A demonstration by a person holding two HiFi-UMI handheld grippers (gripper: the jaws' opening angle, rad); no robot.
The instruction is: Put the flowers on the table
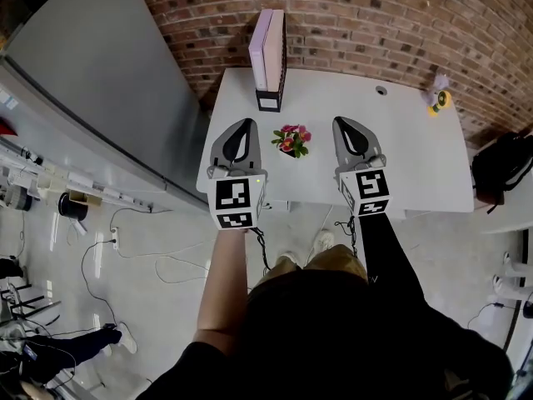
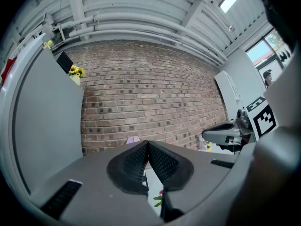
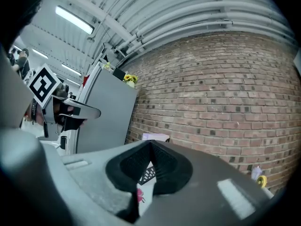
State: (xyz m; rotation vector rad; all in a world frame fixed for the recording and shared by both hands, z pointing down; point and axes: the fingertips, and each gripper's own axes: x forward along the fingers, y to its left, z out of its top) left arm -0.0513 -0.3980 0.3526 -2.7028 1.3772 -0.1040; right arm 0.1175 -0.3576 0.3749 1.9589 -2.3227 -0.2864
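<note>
A small pot of pink and red flowers with green leaves stands on the white table, near its front edge. My left gripper hovers just left of the flowers, and my right gripper hovers just to their right. Neither touches them. In the left gripper view the left gripper has its jaws pressed together with nothing between them, and a sliver of the flowers shows below. The right gripper is shut and empty too, with a pink bloom peeking beneath it.
A pale upright box in a black mesh holder stands at the table's back edge by the brick wall. A yellow toy sits at the back right corner. A grey partition runs along the left. A black bag lies right of the table.
</note>
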